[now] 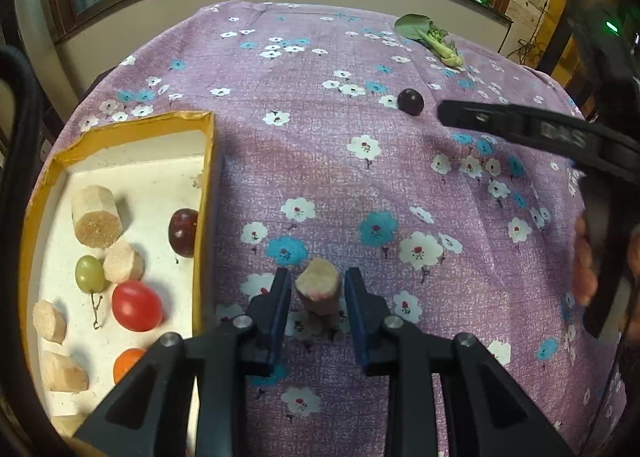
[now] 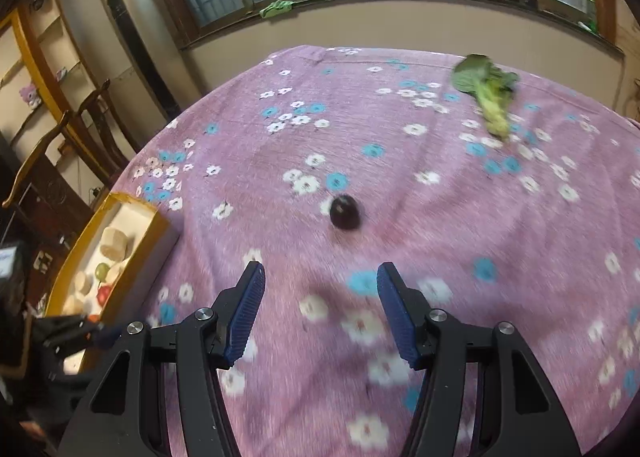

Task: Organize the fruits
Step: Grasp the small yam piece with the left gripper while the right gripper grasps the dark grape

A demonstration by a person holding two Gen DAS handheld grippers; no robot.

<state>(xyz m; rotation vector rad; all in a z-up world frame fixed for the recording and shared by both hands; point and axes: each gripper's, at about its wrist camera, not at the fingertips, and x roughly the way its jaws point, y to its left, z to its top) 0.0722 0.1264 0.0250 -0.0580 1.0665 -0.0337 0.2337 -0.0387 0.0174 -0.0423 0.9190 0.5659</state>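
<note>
Left claw (image 1: 318,289) closing about the cut fruit piece (image 1: 319,285), contact unclear: seat it squarely before lifting to tray (image 1: 206,193); right claw (image 2: 320,297) released.

Left wrist view: close above the purple flowered tablecloth (image 1: 320,161), angled steeply down, yellow-rimmed cardboard box (image 1: 206,193) near left. Right wrist view: further right, facing the windows. Both share the dark round plum (image 1: 411,101) (image 2: 344,212) and the leafy green vegetable (image 1: 428,37) (image 2: 490,95) at far right.
</note>
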